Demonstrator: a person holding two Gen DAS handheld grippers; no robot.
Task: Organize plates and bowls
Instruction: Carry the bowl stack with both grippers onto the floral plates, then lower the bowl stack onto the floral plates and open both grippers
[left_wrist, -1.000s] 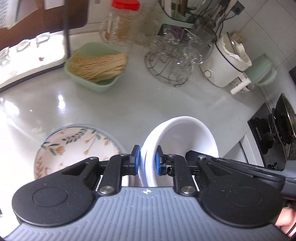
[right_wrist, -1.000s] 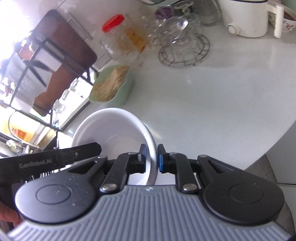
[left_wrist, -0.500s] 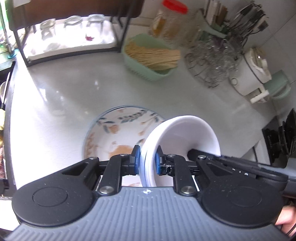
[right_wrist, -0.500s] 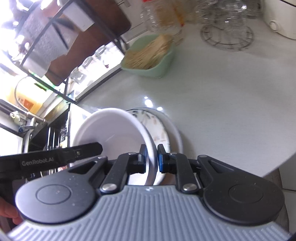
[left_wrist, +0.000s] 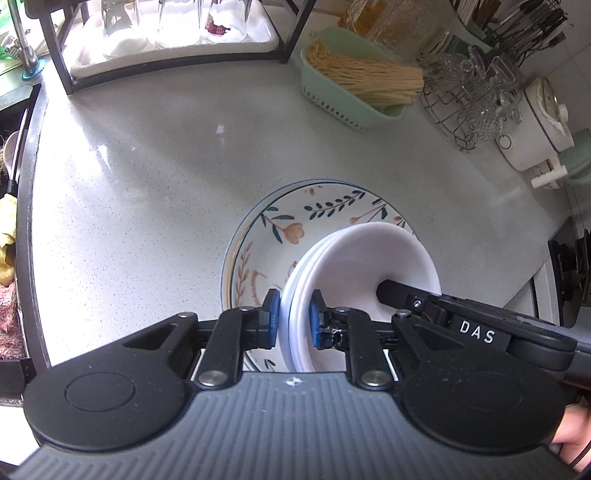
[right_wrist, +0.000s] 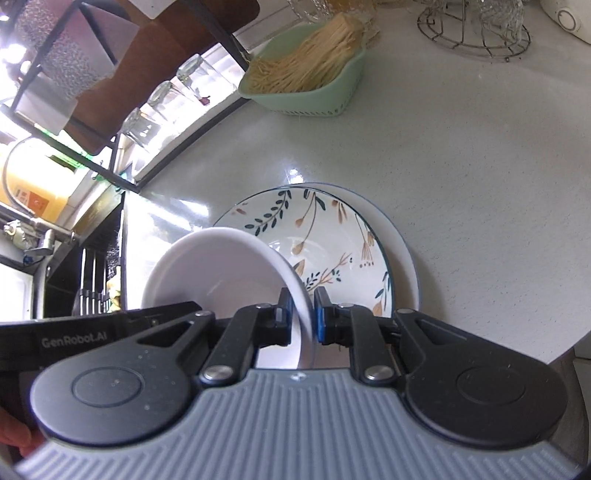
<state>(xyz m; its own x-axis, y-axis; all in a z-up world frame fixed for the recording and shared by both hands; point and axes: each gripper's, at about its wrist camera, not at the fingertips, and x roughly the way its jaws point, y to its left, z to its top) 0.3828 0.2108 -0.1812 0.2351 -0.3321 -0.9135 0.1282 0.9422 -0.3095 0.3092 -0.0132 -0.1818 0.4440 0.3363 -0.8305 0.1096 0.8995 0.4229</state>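
At the bottom centre of both wrist views, your left gripper (left_wrist: 292, 320) and right gripper (right_wrist: 303, 314) each pinch opposite rims of the stack of plain white ceramic bowls (left_wrist: 364, 264), jaws clamped tight on it. It hangs tilted just over the floral-patterned ceramic plate (right_wrist: 334, 229) on the speckled grey countertop (left_wrist: 147, 177). Level the stack first, centre it over the plate's well, lower both hands together, and only part the jaws once it rests. Farther back, upper right, keep clear of the mint-green plastic basket of dry noodles (left_wrist: 354, 92).

white bowls (left_wrist: 369, 258) hide part of floral plate (left_wrist: 295, 229) | stack count unclear (rims overlap)
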